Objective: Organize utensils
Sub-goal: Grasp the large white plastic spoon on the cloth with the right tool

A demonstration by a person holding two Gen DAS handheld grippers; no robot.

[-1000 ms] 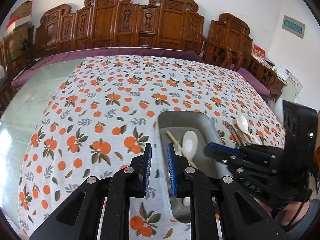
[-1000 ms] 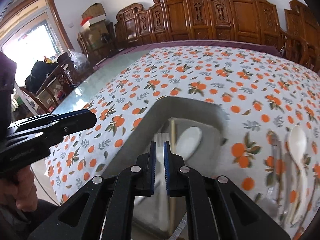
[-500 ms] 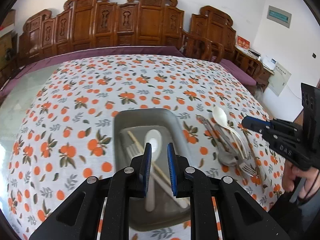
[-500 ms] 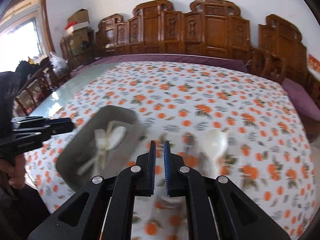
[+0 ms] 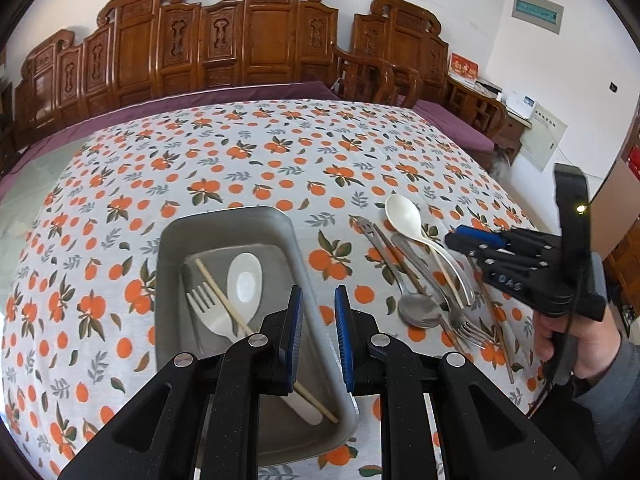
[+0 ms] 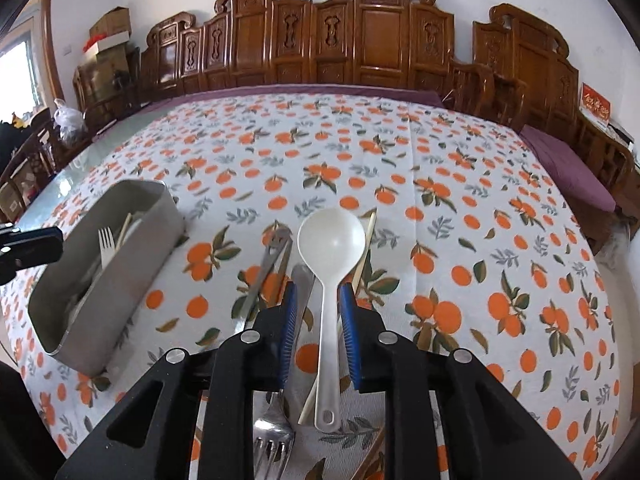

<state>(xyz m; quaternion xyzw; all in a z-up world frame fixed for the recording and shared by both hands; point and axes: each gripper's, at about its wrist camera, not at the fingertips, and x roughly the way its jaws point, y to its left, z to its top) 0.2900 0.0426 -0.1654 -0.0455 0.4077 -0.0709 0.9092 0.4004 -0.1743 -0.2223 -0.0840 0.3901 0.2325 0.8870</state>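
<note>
A grey metal tray (image 5: 172, 236) (image 6: 132, 256) holds a white spoon (image 5: 245, 280), a white fork (image 5: 208, 312) and a chopstick (image 5: 224, 300). To its right on the cloth lie a white plastic spoon (image 6: 331, 240) (image 5: 404, 216), metal spoons, a metal fork (image 6: 274, 432), tongs (image 6: 264, 268) and chopsticks (image 6: 366, 240). My right gripper (image 6: 318, 304) is open, its jaws either side of the white spoon's handle, just above it. My left gripper (image 5: 317, 308) is open and empty over the tray's right wall.
The table wears a white cloth printed with oranges (image 6: 460, 184). Carved wooden chairs (image 5: 260, 40) line the far side. A purple bench cushion (image 6: 568, 160) lies to the right. Bare glass tabletop (image 6: 80, 160) shows on the left.
Both grippers have opened. The right gripper swung from the tray over to the loose utensils and now straddles the white spoon. The left gripper moved right, to the tray's right wall.
</note>
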